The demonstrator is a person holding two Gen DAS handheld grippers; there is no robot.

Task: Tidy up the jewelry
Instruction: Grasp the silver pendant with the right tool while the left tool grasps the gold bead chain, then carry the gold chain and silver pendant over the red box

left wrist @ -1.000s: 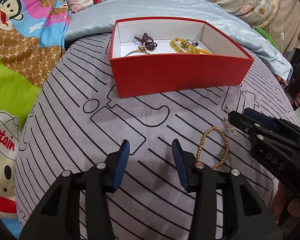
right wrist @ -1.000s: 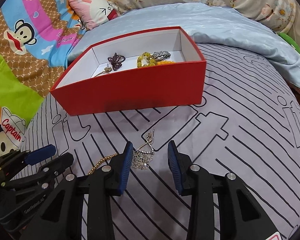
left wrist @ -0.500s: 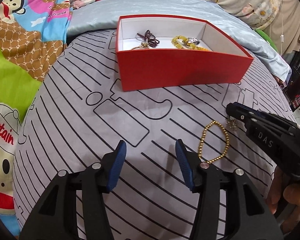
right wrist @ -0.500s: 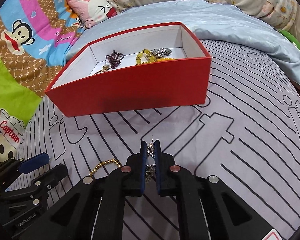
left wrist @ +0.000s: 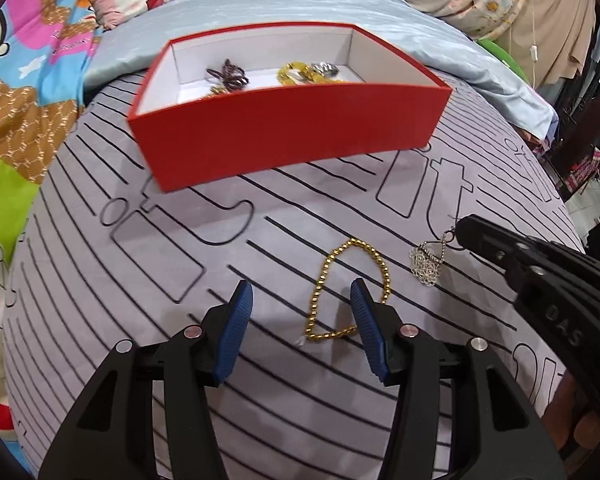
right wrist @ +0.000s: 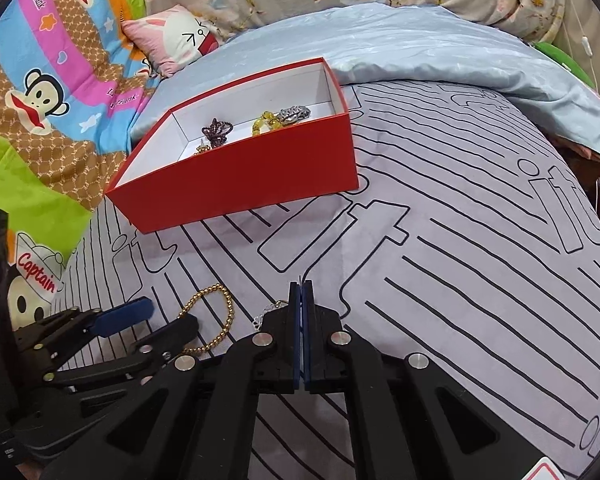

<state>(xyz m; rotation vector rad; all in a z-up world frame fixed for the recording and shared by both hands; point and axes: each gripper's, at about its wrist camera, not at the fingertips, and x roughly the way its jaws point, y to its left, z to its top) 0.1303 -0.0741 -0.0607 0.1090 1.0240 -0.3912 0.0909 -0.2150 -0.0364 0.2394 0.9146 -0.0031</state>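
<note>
A: Holding the silver filigree pendant (left wrist: 426,266) by its chain, the right tool (right wrist: 301,298) has its jaws pressed fully together; the pendant dangles from the tip, low over the bed (left wrist: 140,264).

B: Left tool (left wrist: 302,320)?

A: Jaws about half apart, gripping nothing. The gold bead bracelet (left wrist: 350,292) lies flat on the grey lined bedcover, its loop partly between the two blue pads (left wrist: 236,332), which do not press it.

B: And the box?

A: The red box (left wrist: 292,140) sits open farther up the bed, toward the pale blue quilt (right wrist: 440,56). Inside: a dark purple beaded piece (left wrist: 230,76), a yellow bead bracelet (left wrist: 294,74) and a silver piece (left wrist: 326,68) touching it. A gold item shows just behind the near wall, too hidden to identify.

B: Surroundings?

A: A cartoon monkey blanket (right wrist: 48,92) along the left edge of the bed, and a pink bunny pillow (right wrist: 176,38) at the far side.
</note>
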